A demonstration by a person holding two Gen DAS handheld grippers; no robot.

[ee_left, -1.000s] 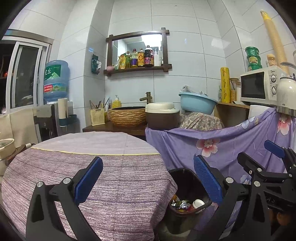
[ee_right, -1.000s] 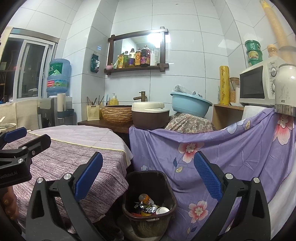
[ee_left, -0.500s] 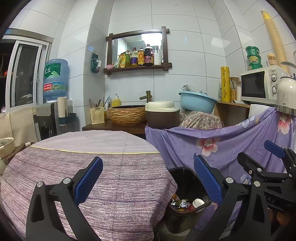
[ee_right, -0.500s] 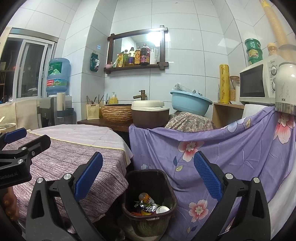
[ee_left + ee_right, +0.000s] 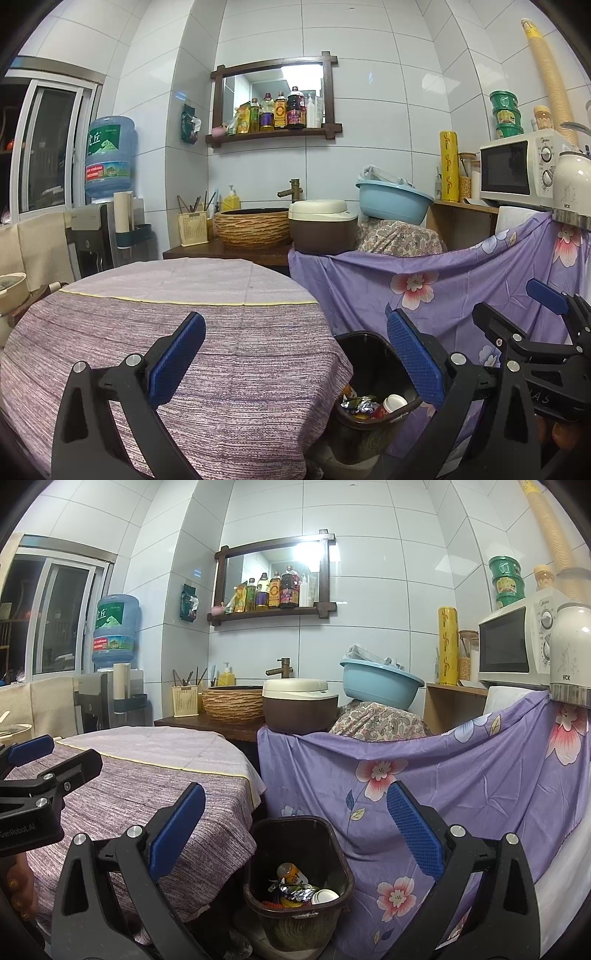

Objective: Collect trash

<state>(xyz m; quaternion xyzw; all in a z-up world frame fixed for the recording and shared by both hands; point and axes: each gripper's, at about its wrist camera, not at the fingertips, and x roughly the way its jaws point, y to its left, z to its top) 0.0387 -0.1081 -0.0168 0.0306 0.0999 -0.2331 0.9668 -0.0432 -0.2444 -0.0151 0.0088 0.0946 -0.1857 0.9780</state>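
Brown bin (image 5: pixel 295 867) holds foil wrappers (image 5: pixel 295 895), a cup (image 5: pixel 325 896); both grippers' fingers wide, empty.

I see a round table with a striped purple cloth (image 5: pixel 221 350) on my left. A dark plastic trash bin (image 5: pixel 295 871) stands on the floor just to the right of it, and it has wrappers and a small white cup (image 5: pixel 325 896) in it. A purple flowered sheet (image 5: pixel 461 794) hangs behind and to the right of the bin. Behind the table is a woven basket sink (image 5: pixel 253 227), with a brown and white rice cooker (image 5: pixel 321 225) to its right. A blue plastic basin (image 5: pixel 393 201) sits to the right of the cooker. A white microwave (image 5: pixel 517 168) is far right. A wooden shelf with bottles (image 5: pixel 275 116) hangs on the wall above the sink.
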